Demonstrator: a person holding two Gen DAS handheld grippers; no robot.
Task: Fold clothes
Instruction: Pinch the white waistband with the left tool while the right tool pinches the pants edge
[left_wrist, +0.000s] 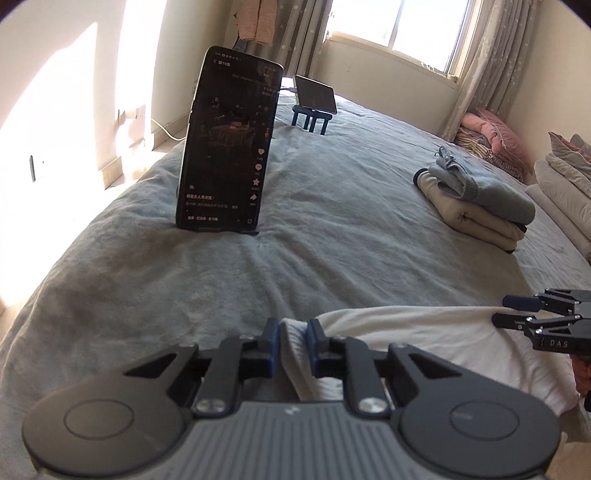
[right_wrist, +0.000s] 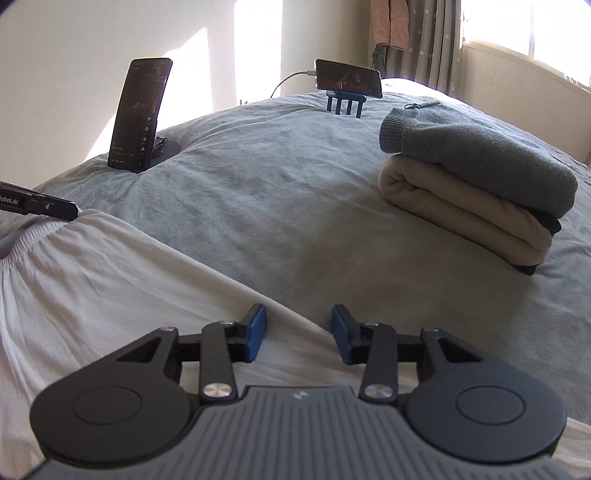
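On the bed (left_wrist: 332, 229), the left gripper (left_wrist: 294, 328) pinches the white cloth (left_wrist: 406, 332), mostly cut off. The right gripper (right_wrist: 298, 318) has its jaws gaping.

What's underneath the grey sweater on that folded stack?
The grey sweater lies on a folded cream garment. A dark item pokes out between them at the right end, and another dark edge shows below the cream one; what they are is hidden.

The right tongs (right_wrist: 298, 334) stand apart over the edge of a white garment (right_wrist: 110, 280) spread on the grey bed (right_wrist: 266, 192), its elastic hem pinched by the left tongs (right_wrist: 75, 213). Folded grey and cream clothes (right_wrist: 476, 192) are stacked at right. Two phones (right_wrist: 142, 110) stand on holders beyond.
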